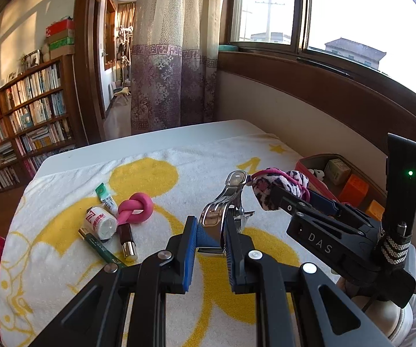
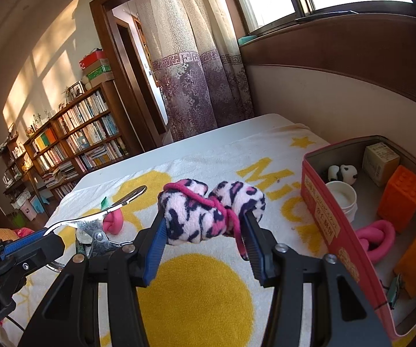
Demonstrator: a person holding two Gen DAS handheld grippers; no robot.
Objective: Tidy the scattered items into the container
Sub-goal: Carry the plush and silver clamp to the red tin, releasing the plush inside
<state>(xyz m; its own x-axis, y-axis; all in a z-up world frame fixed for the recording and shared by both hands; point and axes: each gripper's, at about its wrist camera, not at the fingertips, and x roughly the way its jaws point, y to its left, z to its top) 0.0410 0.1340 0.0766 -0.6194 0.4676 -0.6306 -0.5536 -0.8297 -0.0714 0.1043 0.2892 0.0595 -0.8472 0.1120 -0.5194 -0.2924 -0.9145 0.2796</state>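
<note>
Left gripper (image 1: 212, 238) jaws clamp a metal clip (image 1: 225, 199) above the towel (image 1: 63, 231).

A tall wooden bookcase (image 1: 25, 121) packed with books lines the cream wall (image 2: 34, 57), which is streaked with warm sunlight. Right of the bookcase stands an open doorway (image 1: 112, 57), then a patterned purple curtain (image 1: 173, 72) and a dark-framed window (image 1: 323, 14).

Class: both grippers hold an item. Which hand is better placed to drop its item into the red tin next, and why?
Right. The right gripper holds the leopard-print plush beside the red tin; the left gripper, gripping the metal clip, is farther away.
</note>
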